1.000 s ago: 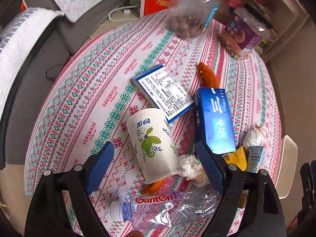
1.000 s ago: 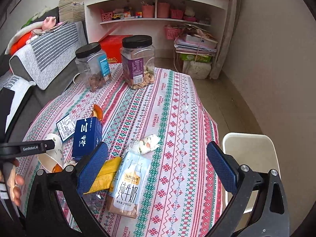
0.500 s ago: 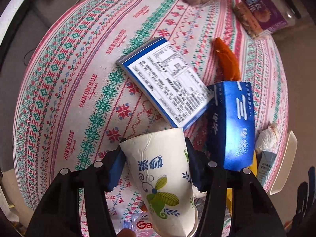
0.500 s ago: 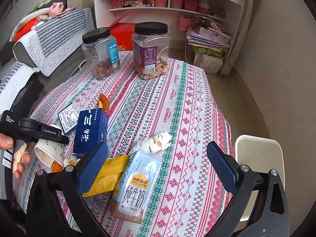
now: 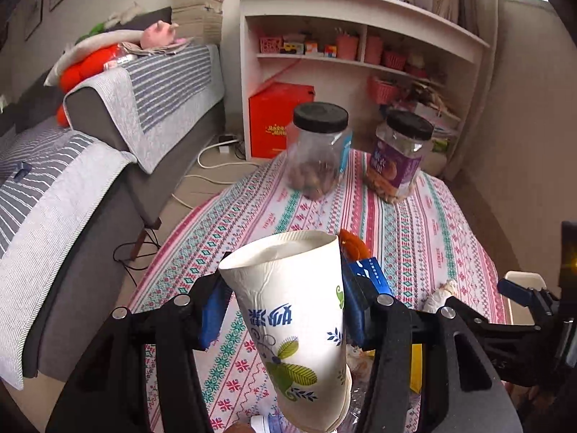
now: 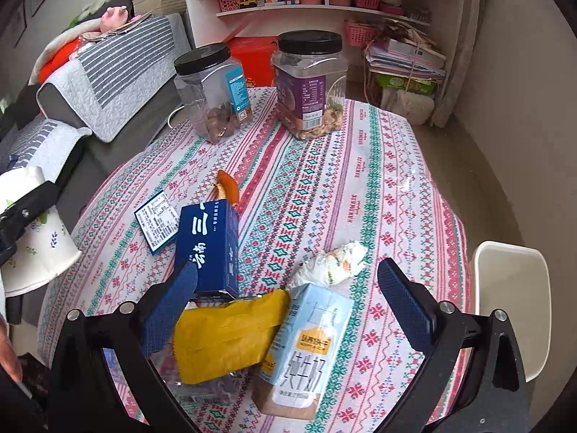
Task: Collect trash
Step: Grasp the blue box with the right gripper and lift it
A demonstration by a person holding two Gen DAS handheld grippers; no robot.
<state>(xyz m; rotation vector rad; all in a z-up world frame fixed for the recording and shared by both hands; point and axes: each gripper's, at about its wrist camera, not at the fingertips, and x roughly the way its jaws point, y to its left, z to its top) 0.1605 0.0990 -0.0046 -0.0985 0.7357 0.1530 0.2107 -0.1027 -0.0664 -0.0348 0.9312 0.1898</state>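
Left gripper [image 5: 285, 306] has its fingers clamped on the paper cup [image 5: 295, 321], which is lifted off the table [image 6: 378, 187] and tilted, rim pointing away from the camera; the cup wall is visibly creased under the pads, so my call is to hold the squeeze light, carry it level to wherever the trash goes, and not tighten further or it folds and slips. No bin shows in either view. Right gripper [image 6: 288, 310] hangs with fingers spread wide, holding nothing, over the yellow wrapper [image 6: 227, 335] and the milk carton [image 6: 306, 350]; likely next pick, and the carton looks the easier grasp across its narrow sides. Also on the table: blue box [image 6: 207, 245], small blue-edged card [image 6: 157, 222], crumpled tissue [image 6: 330, 265], orange peel [image 6: 227, 189], 2 black-lidded jars [image 6: 212, 93] that look like food, not trash. Readable text: tablecloth repeats "HANDMADE"; carton and blue box carry Chinese characters; cup print is blue Chinese script with green leaves.
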